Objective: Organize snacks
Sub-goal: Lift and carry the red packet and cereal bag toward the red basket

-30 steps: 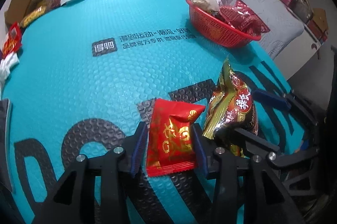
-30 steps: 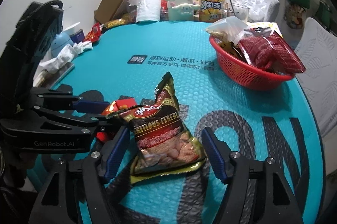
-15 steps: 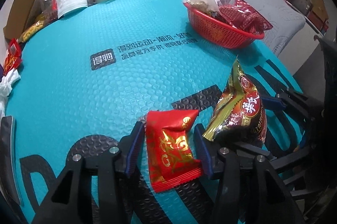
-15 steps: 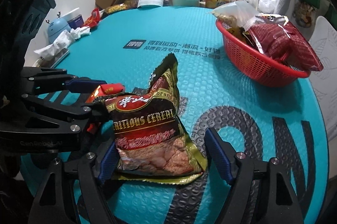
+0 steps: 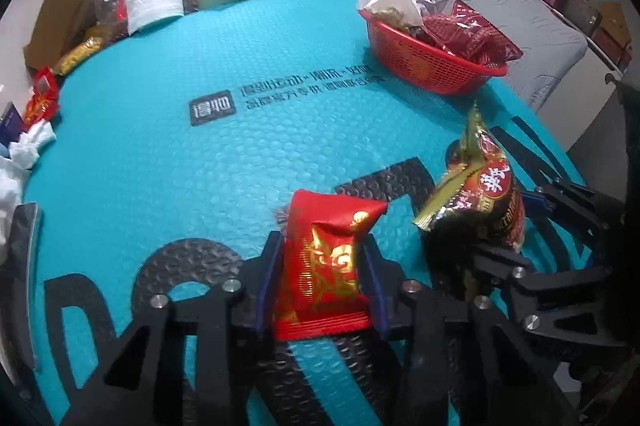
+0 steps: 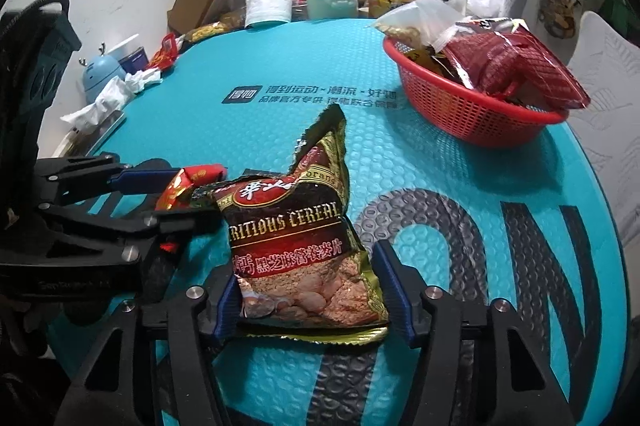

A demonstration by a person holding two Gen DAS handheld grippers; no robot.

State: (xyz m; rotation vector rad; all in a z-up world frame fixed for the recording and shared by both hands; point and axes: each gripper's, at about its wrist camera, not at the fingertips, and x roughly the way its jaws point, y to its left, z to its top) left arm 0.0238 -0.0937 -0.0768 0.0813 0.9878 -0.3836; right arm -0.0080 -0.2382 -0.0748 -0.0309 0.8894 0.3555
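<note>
1. Two packets are being gripped at once on the blue worktop: the left gripper has just been closing and its fingers now press both sides of the red packet.
2. The right gripper has also just been closing; its fingers sit against the sides of the cereal bag, which looks clamped low down.
3. Both packets are near the worktop's front edge, just beside each other; the red basket, already holding snacks, stands well apart, further back on the right.
4. To do this step well, I'd confirm each grip is firm before lifting, since both wrappers are slick and puffy.
5. Lift straight up, one hand slightly ahead, so the neighbouring grippers don't knock.
6. Carry the cereal bag first, as its hand is nearer the basket, and release low over the pile so nothing slides off.
</note>
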